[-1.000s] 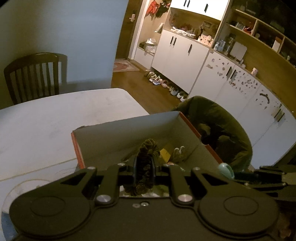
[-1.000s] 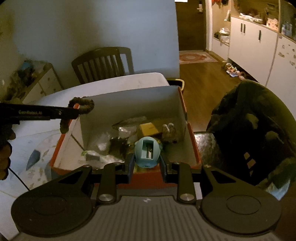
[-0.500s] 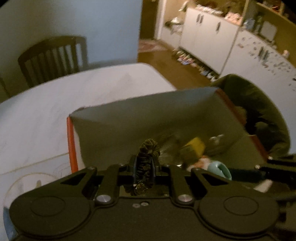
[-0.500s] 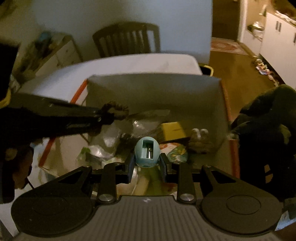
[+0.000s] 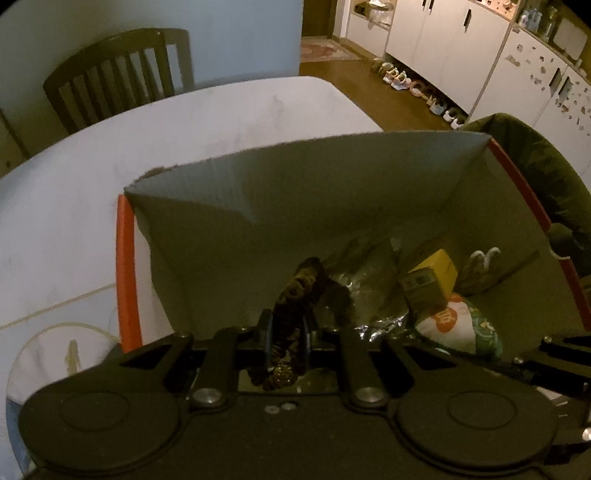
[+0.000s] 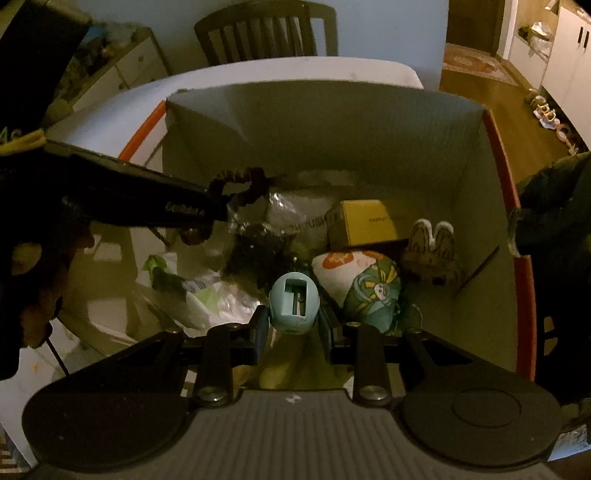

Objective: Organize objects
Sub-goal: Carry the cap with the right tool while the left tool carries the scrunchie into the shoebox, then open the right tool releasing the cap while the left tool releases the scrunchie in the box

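Note:
An open cardboard box [image 5: 332, 173] [image 6: 317, 118] with orange outer sides stands on the white table [image 5: 110, 147]. My left gripper [image 5: 286, 332] is shut on a dark fuzzy hair tie [image 5: 295, 291] [image 6: 236, 181] and reaches over the box's left part. My right gripper [image 6: 291, 325] is shut on a light blue plastic sharpener-like piece [image 6: 293, 302], held above the box's near middle. Inside lie a yellow carton [image 6: 365, 221] [image 5: 432, 280], a patterned pouch [image 6: 365, 280] [image 5: 461, 325], a small bunny figure [image 6: 432, 243] and crinkled plastic bags [image 6: 295, 210].
A wooden chair [image 5: 118, 77] [image 6: 266, 29] stands behind the table. A dark green padded seat [image 5: 535, 173] is right of the box. White cabinets [image 5: 443, 48] and shoes [image 5: 413, 88] line the far wall. A hand [image 6: 33, 280] holds the left gripper.
Both grippers have moved forward and down over the box, each still holding its object. The left gripper with the hair tie has swung from the box's left rim to above its contents.

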`<state>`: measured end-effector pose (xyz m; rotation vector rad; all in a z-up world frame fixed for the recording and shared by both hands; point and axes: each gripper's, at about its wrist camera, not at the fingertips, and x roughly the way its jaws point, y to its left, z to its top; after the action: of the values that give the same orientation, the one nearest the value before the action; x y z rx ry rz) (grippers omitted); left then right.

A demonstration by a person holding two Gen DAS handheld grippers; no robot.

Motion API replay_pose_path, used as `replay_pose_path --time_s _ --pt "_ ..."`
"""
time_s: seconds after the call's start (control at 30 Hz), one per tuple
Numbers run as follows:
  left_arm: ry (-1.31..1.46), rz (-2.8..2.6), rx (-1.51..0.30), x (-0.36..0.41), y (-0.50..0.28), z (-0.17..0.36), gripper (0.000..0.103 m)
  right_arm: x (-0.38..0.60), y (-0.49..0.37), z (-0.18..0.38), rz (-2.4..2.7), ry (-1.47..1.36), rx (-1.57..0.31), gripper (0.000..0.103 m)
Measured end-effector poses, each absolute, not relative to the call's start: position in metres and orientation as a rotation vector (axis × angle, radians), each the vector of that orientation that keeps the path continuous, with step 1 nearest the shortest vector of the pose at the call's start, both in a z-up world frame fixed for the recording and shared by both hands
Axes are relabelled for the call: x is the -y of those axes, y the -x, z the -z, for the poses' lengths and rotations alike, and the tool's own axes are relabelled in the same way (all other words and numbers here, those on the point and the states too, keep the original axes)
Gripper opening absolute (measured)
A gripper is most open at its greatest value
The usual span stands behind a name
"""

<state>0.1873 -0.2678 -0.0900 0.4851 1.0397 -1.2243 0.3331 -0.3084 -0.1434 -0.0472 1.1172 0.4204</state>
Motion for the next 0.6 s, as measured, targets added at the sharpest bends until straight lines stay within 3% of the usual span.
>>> replay_pose_path --time_s 0.4,0.6 --pt "-0.516 1.218 -1.089 0.272 -0.184 0.101 0.017 0.311 -0.334 0.149 -0.419 0.019 -1.139 0.029" --pt "-0.493 1.214 -1.11 0.274 -0.182 0.098 0.027 0.316 -0.331 0.142 -0.42 -0.011 -1.129 0.029"
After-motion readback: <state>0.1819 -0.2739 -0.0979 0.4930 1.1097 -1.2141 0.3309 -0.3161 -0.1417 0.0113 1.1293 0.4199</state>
